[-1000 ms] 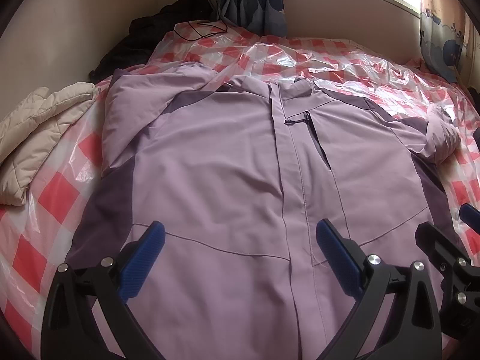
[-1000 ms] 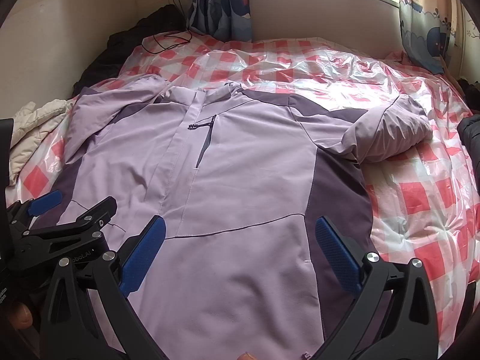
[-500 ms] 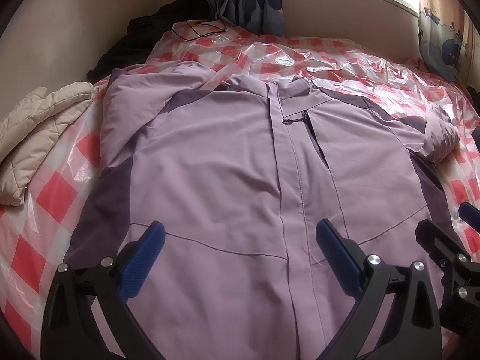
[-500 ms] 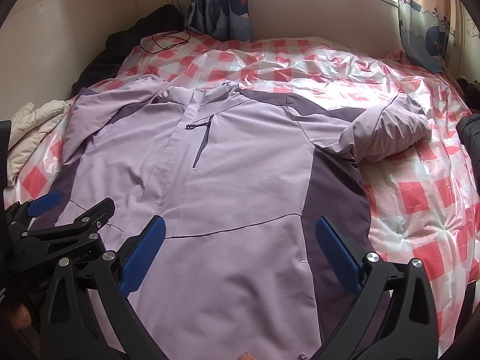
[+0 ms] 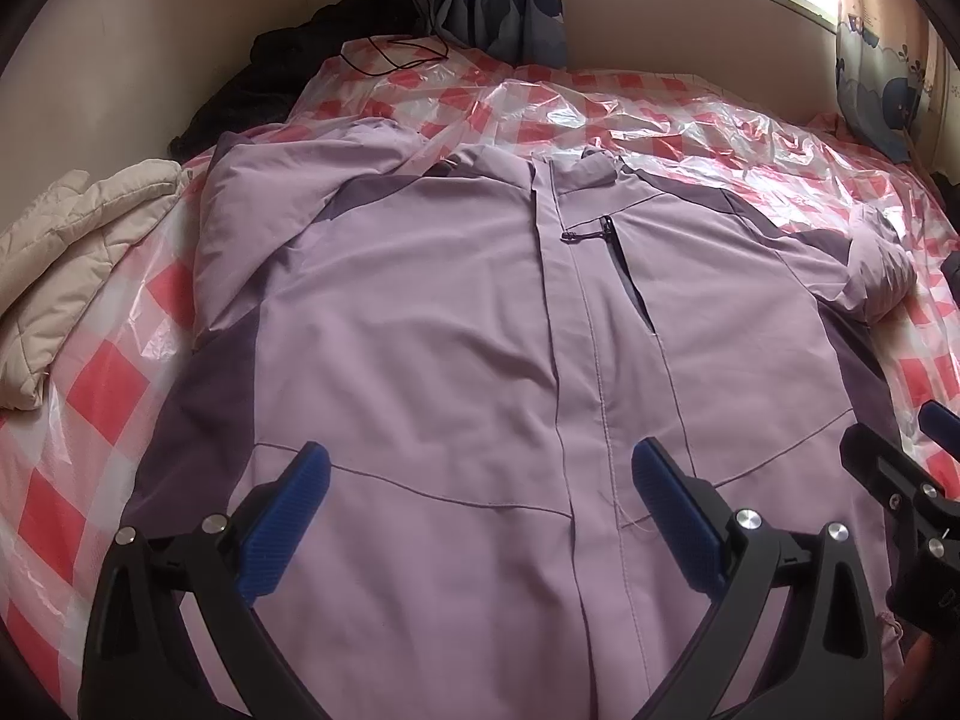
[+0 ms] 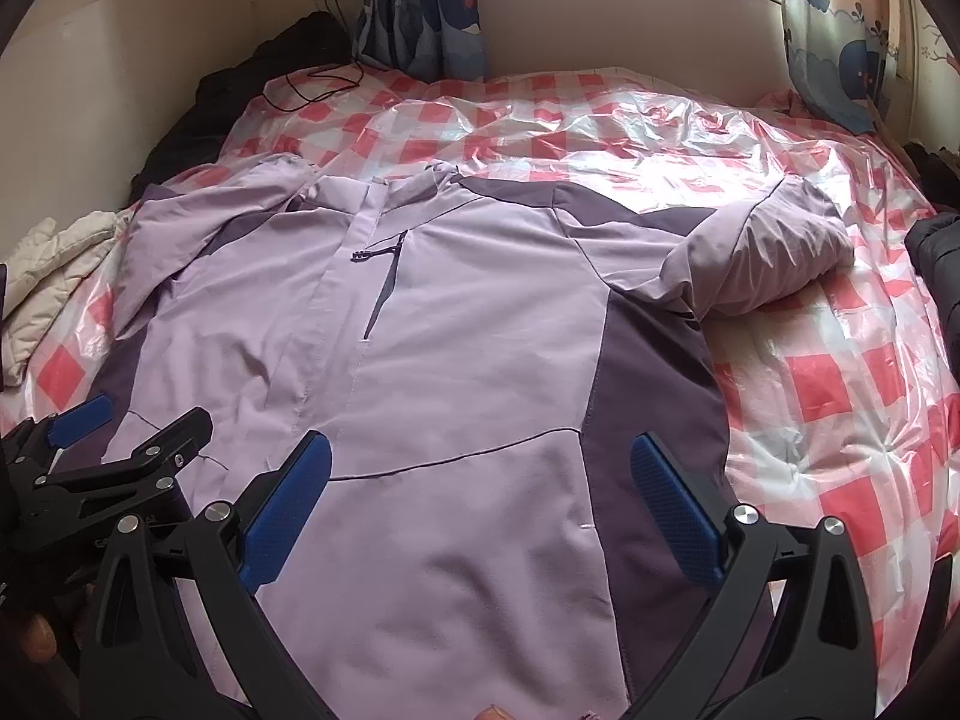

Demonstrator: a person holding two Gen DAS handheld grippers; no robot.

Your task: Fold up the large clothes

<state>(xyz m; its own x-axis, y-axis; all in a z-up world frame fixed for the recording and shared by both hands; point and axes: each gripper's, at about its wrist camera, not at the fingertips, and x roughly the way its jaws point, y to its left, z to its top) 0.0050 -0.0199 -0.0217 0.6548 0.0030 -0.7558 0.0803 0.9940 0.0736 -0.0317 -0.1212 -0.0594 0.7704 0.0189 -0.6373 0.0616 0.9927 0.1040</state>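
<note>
A large lilac jacket (image 5: 456, 324) with dark purple side panels lies front-up and spread flat on the bed; it also shows in the right wrist view (image 6: 480, 324). Its left sleeve (image 5: 270, 198) is folded up near the collar. Its right sleeve (image 6: 762, 258) lies bunched out to the right. My left gripper (image 5: 474, 498) is open and empty, hovering over the lower front near the zip. My right gripper (image 6: 480, 498) is open and empty over the lower right panel. Each gripper shows at the edge of the other's view.
The bed has a red-and-white checked cover under clear plastic (image 6: 840, 384). A cream quilted garment (image 5: 66, 252) lies at the left edge. Dark clothes (image 5: 288, 66) and a black cable (image 5: 396, 54) lie at the far left corner. Wall, curtains (image 6: 420, 6) and window are behind.
Both grippers have moved slightly forward over the jacket. The jacket has not moved and both grippers stay open.
</note>
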